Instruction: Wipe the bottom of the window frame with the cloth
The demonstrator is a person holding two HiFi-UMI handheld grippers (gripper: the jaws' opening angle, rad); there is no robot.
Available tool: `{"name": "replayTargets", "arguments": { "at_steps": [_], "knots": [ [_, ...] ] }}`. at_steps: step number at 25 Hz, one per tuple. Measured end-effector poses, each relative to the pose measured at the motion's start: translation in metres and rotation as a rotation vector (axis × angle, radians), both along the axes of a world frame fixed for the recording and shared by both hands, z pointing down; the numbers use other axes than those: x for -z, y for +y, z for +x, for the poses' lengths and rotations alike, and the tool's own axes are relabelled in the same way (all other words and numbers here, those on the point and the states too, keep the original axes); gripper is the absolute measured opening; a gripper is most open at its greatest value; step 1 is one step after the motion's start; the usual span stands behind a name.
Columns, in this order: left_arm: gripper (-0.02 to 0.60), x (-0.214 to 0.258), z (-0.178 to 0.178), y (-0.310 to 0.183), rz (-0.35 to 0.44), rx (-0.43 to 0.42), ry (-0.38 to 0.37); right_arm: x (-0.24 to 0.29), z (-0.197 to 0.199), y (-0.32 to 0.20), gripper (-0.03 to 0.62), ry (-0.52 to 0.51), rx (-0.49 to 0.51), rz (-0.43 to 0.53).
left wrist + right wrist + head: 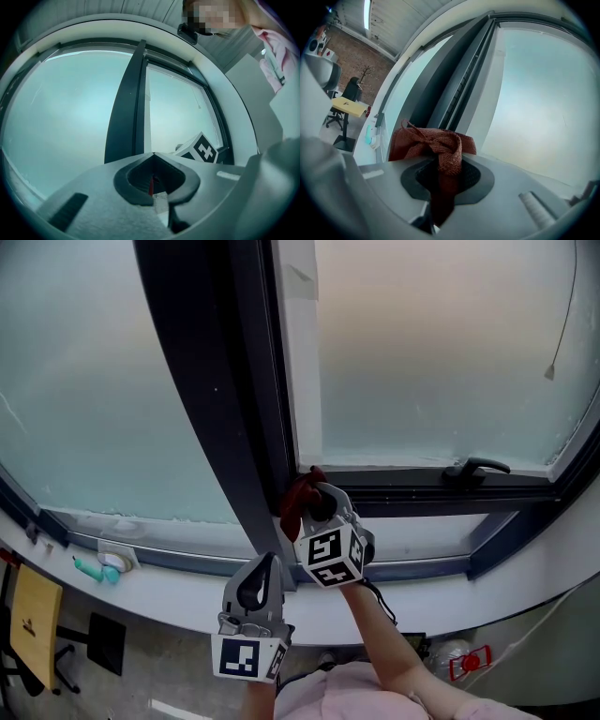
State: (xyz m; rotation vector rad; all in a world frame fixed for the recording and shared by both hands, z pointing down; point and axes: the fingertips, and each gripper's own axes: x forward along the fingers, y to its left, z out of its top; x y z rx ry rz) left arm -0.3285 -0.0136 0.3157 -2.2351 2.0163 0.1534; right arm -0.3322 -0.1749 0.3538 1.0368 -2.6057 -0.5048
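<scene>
Left gripper (264,563) nearest, just below foot of dark vertical window post (216,381); jaws together, empty, idle. Right gripper (317,495) at post's foot, bare forearm (389,643) stretched up, jaws clamped on bunched rust-red woven cloth (294,507). Risks: wad small, so hard tips may scrape dark bottom frame rail (422,486); cloth may snag on black handle (476,468) right of post.

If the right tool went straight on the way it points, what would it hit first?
Likely the dark window upright, low down, with the red cloth clamped in the right tool touching first. Depth is unclear.
</scene>
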Motion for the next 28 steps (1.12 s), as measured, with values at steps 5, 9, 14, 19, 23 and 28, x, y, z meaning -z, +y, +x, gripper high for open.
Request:
{"name": "replayTargets", "arguments": {
  "at_steps": [5,9,14,19,23,28],
  "knots": [
    [-0.003,-0.001,0.002,-0.003,-0.009,-0.010,0.000,-0.002,0.000,-0.001,0.061,0.001,0.015,-0.024],
    [-0.003,-0.001,0.007,-0.006,-0.010,-0.022,-0.002,-0.001,0.000,0.000,0.061,0.013,0.027,-0.019],
    [-0.003,-0.002,0.014,-0.010,-0.010,-0.044,0.002,-0.002,0.000,-0.001,0.061,0.019,0.037,-0.026],
    [-0.003,0.001,0.018,-0.013,-0.004,-0.054,0.002,-0.003,0.005,-0.001,0.061,0.026,0.030,-0.018],
    [-0.003,0.001,0.023,-0.016,-0.001,-0.066,0.003,-0.003,0.014,-0.005,0.061,0.027,0.017,-0.031],
    [-0.003,0.001,0.030,-0.018,0.003,-0.084,0.005,-0.004,0.024,-0.008,0.061,0.024,0.000,-0.036]
  ]
}}
